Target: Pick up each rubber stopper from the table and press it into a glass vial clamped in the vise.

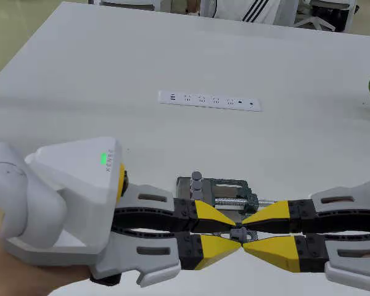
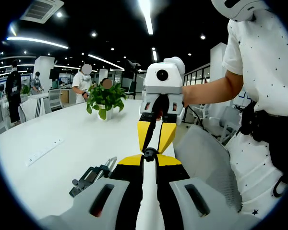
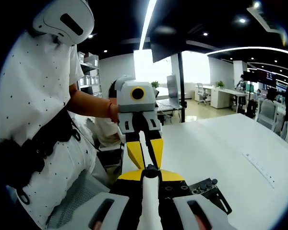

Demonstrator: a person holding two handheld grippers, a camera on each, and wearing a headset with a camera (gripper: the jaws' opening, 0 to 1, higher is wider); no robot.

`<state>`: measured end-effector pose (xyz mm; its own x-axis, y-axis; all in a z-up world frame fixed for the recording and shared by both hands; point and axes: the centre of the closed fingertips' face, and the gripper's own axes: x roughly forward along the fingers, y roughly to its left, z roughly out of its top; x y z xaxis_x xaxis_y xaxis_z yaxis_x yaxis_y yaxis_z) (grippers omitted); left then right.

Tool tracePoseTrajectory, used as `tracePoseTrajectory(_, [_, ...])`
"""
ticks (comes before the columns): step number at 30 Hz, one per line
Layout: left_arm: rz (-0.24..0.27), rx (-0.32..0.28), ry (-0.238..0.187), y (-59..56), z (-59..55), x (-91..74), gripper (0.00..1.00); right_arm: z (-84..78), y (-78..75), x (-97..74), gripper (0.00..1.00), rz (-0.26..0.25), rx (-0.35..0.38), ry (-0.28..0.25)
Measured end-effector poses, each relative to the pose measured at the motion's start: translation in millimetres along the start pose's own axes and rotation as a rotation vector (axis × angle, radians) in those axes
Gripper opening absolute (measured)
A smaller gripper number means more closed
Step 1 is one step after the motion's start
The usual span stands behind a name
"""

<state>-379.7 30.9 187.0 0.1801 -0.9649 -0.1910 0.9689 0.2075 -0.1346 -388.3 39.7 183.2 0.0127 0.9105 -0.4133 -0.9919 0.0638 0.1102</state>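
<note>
**Two claws met on one stopper in front of the vise**

Head view: on the white table (image 1: pixel 80 80), the vise (image 1: pixel 225 188) held small gray-topped vials (image 1: pixel 197 183) at its left end. Just in front of the vise, the left gripper (image 1: pixel 234 234) and right gripper (image 1: pixel 248 234) met tip to tip. Each claw was closed down on the same small dark stopper (image 1: pixel 240 234), lifted off the table. The left gripper's white body carried a green light and lettering that looked like "XENSE". Beyond the vise lay a white power strip (image 1: pixel 208 100), its markings too small to read.

Left gripper view: the stopper (image 2: pixel 150 154) sat pinched at the yellow tips. The vise (image 2: pixel 93 175) lay to their left, a potted plant (image 2: pixel 105 98) far behind it.

Right gripper view: the stopper (image 3: pixel 150 171) was again caught between both claws, with the vise (image 3: pixel 209 188) just to their right.
</note>
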Motion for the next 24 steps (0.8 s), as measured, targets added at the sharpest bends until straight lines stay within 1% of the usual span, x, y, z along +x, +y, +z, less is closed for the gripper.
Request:
tracePoseTrajectory(2, [-0.007,-0.028,-0.015,0.3,3.3,-1.6,0.05,3.2,0.8,-1.2,0.06,0.004,-0.002,-0.009])
tracePoseTrajectory(8, [-0.034,-0.076,-0.051,-0.1,11.1,-6.2,0.05,13.1,3.0,-2.6,0.06,0.022,0.011,-0.038])
tracePoseTrajectory(13, [-0.042,-0.104,-0.065,1.1,13.0,-8.5,0.05,15.9,4.9,-1.6,0.08,0.026,0.004,-0.039])
tracePoseTrajectory(19, [-0.050,-0.138,-0.085,0.8,15.6,-9.7,0.05,19.6,4.6,-1.8,0.07,0.025,0.000,-0.049])
tracePoseTrajectory(24, [-0.055,-0.146,-0.097,0.4,17.4,-10.9,0.05,22.1,4.9,-2.5,0.06,0.025,-0.003,-0.056])
